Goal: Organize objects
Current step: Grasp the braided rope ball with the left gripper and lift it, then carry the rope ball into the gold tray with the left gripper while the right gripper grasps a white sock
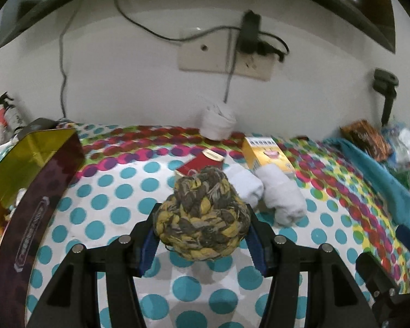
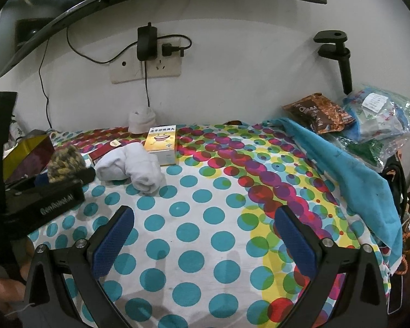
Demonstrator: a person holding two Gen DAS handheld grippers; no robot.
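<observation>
My left gripper point(image 1: 202, 235) is shut on a yellow-and-brown braided yarn ball point(image 1: 203, 214) and holds it above the dotted tablecloth point(image 1: 101, 191). The ball also shows in the right wrist view point(image 2: 65, 161), with the left gripper's body below it. Two rolled white socks point(image 1: 273, 194) lie just behind the ball, next to a yellow medicine box point(image 1: 268, 155) and a red packet point(image 1: 202, 161). A dark open box with a gold inside point(image 1: 32, 164) stands at the left. My right gripper point(image 2: 205, 237) is open and empty over the cloth.
Another white roll point(image 2: 140, 121) stands by the wall under a socket with cables point(image 2: 147, 63). A blue towel point(image 2: 350, 169), a brown snack bag point(image 2: 319, 114) and plastic bags point(image 2: 380, 120) lie at the right edge. A black clamp point(image 2: 339, 52) sticks up there.
</observation>
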